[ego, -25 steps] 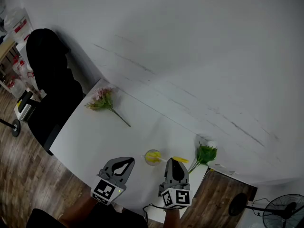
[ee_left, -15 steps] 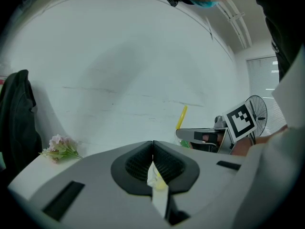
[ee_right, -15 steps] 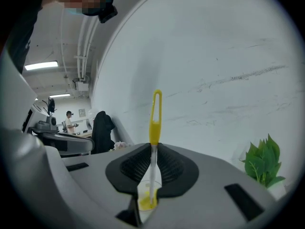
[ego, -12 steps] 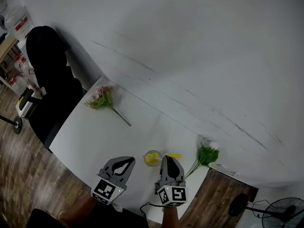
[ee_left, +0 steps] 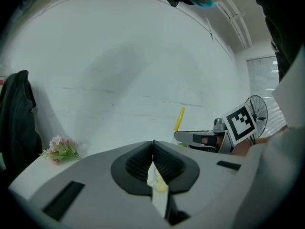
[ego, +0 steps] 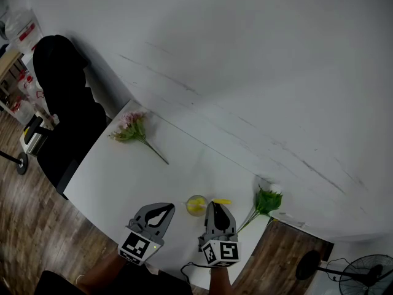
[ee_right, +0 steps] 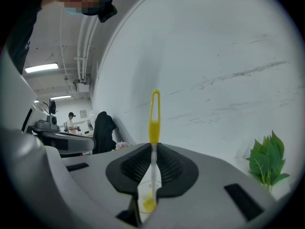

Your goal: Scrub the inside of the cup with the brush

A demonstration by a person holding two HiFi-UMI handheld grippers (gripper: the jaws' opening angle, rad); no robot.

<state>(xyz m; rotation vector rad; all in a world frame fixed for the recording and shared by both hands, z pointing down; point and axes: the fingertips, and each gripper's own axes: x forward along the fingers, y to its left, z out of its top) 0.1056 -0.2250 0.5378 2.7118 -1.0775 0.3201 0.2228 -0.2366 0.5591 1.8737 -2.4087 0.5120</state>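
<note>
the brush point(ee_right: 153, 120) is clamped by its thin white shaft between the closed jaws of the right gripper point(ee_right: 153, 146). its yellow loop handle is seen beyond the tips, and its yellow head down inside the clear cup point(ego: 196, 204). compared with a second ago, the right gripper is found further left, nearer the cup. the handle, then laid out towards the leafy sprig point(ego: 267, 200), is now brought close over the rim. a scrubbing stroke is judged to be under way, with the head swept round the inner wall. the cup is found unmoved on the white table point(ego: 123, 171). the left gripper point(ee_left: 152, 144) is also unmoved, near the cup but apart from it, jaws together with nothing held. the cup is thus left unbraced and could be tipped.
</note>
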